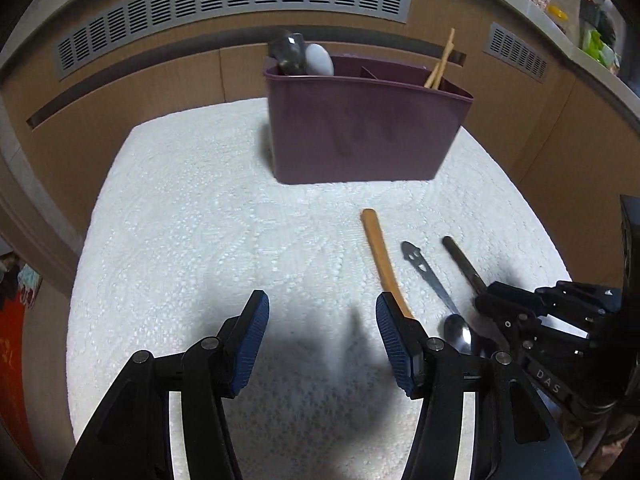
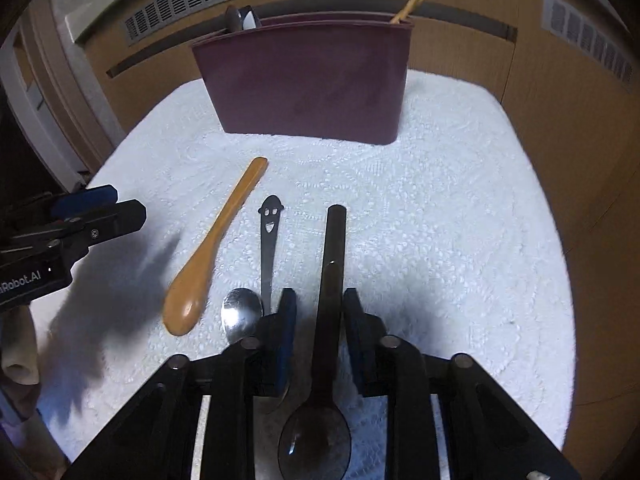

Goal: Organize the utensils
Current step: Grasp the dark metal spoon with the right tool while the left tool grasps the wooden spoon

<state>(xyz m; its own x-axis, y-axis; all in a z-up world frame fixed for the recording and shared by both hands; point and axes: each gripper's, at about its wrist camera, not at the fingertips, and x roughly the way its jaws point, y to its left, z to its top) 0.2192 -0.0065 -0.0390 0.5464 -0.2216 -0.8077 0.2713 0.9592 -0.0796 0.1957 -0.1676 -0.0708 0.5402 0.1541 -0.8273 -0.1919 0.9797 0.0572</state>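
Fingers of the right gripper stand narrowly parted on either side of the dark spoon, whose handle runs straight out ahead between them while its bowl lies back under the gripper body; whether the pads already press on the handle I cannot tell, as a thin gap seems to show on each side. Its long axis lines up with the fingers' own direction and points toward the purple utensil holder, which stands well ahead on the white table. Just left of those fingers lies the metal spoon, and left again the wooden spoon, both angled toward the holder. The left gripper hangs about half open and empty, the wooden spoon's handle passing just behind its right-hand finger. The right hand is plainly the nearer to the dark spoon, so the lift looks to be its job.
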